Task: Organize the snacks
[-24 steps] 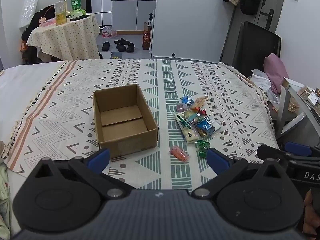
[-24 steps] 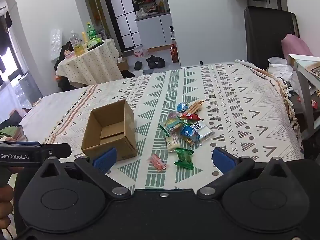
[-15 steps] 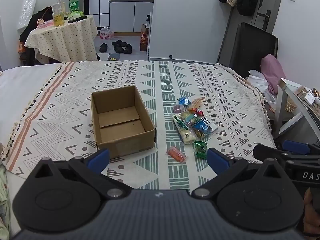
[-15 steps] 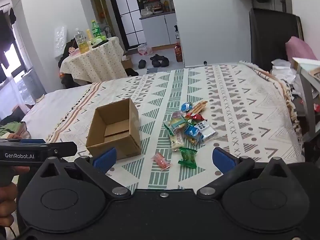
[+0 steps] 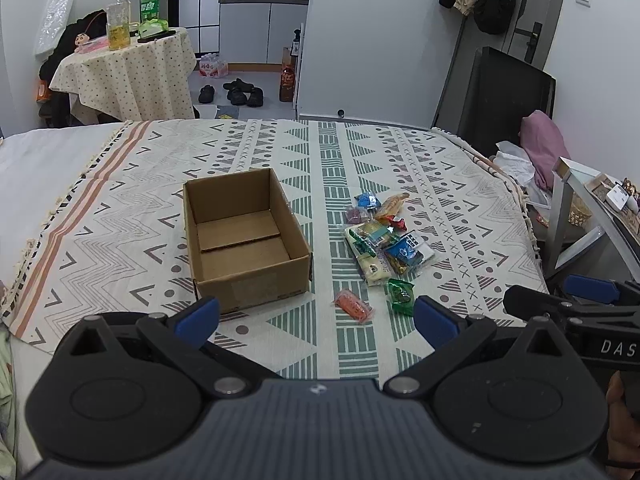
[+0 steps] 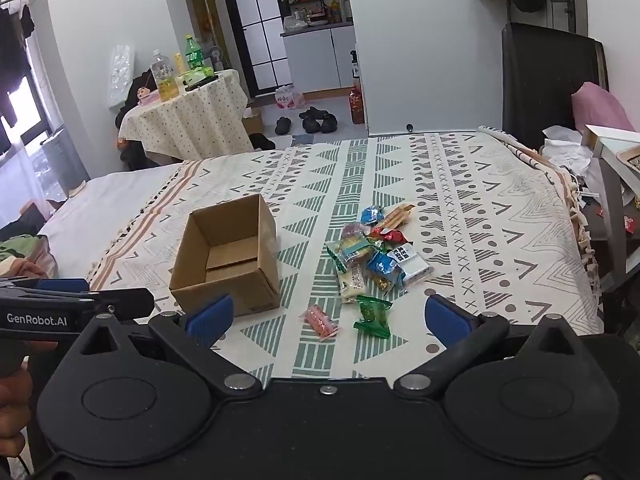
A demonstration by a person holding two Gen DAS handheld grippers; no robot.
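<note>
An open, empty cardboard box [image 5: 244,240] sits on the patterned bedspread [image 5: 120,240]; it also shows in the right wrist view [image 6: 228,260]. A pile of wrapped snacks [image 5: 386,236] lies to its right, also in the right wrist view [image 6: 376,252]. A pink packet [image 5: 352,306] and a green packet [image 5: 401,296] lie nearer the bed's front edge, also in the right wrist view: pink packet [image 6: 320,320], green packet [image 6: 372,316]. My left gripper [image 5: 316,316] is open and empty, short of the box. My right gripper [image 6: 326,318] is open and empty, short of the loose packets.
A round table [image 5: 124,68] with bottles stands at the back left. Shoes [image 5: 236,94] lie on the floor beyond the bed. A black chair [image 5: 500,96] and a pink cushion [image 5: 546,144] are at the right, with a side table [image 5: 592,216] by the bed's right edge.
Both grippers have drawn back and risen slightly, so the box and snacks look a little farther off. Neither gripper's opening has changed.
</note>
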